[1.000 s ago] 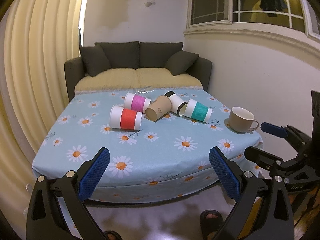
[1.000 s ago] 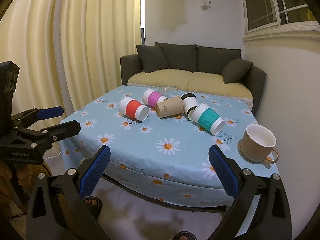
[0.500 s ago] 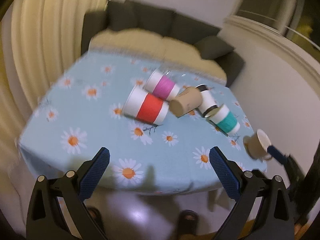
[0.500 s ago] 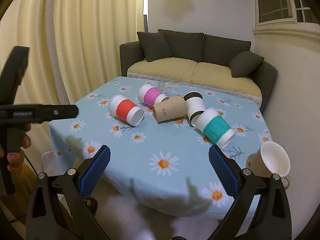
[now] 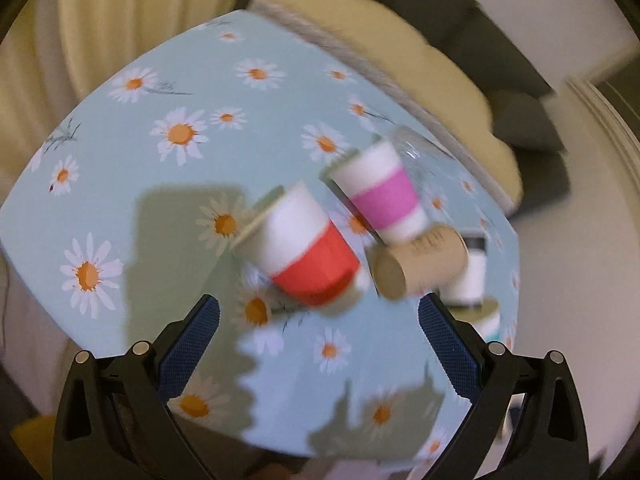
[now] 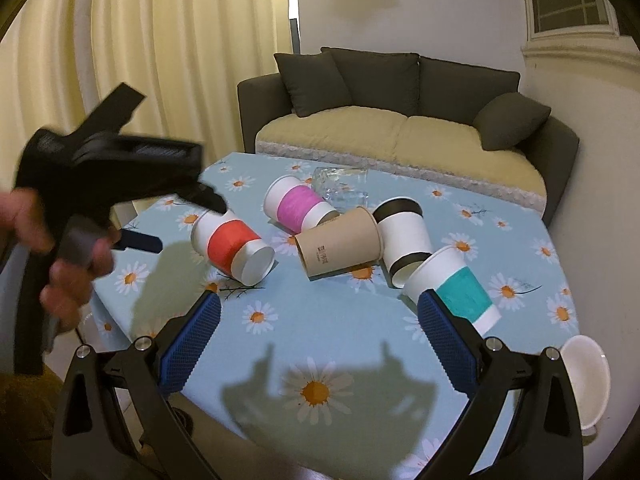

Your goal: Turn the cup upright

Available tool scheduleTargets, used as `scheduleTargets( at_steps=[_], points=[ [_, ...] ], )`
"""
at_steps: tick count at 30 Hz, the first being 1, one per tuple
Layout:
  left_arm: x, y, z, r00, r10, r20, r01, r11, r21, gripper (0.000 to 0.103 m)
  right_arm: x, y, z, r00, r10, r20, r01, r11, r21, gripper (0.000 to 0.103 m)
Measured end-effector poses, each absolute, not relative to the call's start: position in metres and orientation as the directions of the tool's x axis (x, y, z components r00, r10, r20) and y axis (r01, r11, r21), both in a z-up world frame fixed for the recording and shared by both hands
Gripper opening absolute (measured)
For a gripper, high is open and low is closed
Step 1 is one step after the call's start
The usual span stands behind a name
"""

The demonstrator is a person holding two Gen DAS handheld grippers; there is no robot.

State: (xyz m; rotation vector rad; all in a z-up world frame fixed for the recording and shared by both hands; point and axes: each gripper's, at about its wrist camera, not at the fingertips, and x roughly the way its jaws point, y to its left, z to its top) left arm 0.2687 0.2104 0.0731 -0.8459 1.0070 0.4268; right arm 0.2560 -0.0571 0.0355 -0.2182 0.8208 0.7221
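Several paper cups lie on their sides on the daisy tablecloth [image 6: 344, 344]: a red-banded cup [image 6: 232, 246] [image 5: 308, 248], a pink-banded cup [image 6: 300, 208] [image 5: 380, 196], a plain brown cup [image 6: 340, 242] [image 5: 420, 262], a black-banded cup [image 6: 404, 236] and a teal-banded cup [image 6: 456, 292]. My left gripper [image 5: 318, 334] is open just above and in front of the red-banded cup; it also shows in the right wrist view [image 6: 176, 216], beside that cup's base. My right gripper [image 6: 320, 338] is open and empty over the table's near edge.
A beige mug [image 6: 586, 380] sits at the table's right front corner. A clear plastic cup [image 6: 340, 188] lies behind the pink-banded cup. A dark sofa [image 6: 400, 120] stands behind the table, curtains [image 6: 160, 60] on the left.
My left gripper has moved forward and down over the table toward the red-banded cup. My right gripper has moved closer to the table. The cups have not moved.
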Motion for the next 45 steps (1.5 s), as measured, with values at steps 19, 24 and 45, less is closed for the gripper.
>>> scheduleTargets(
  at_steps=[19,24,45],
  points=[
    [0.320,0.220,0.038,0.282,0.054,-0.958,-0.891,0.384,-0.241,0.075,0.265,-0.094,0.057,0.510,0.577,-0.638,-0.664,0.735,0.134,0.098],
    [0.325,0.219,0.034,0.253,0.063,-0.965,-0.888,0.410,-0.206,0.068,0.273,-0.106,0.061,0.514,0.581,-0.631,-0.640,0.750,0.169,0.098],
    [0.292,0.106,0.066,0.332,-0.107,-0.937,-0.450,0.855,-0.257,0.065,0.271,-0.111,0.049,0.317,0.643,-0.698,-0.653,0.681,0.331,0.098]
  ],
)
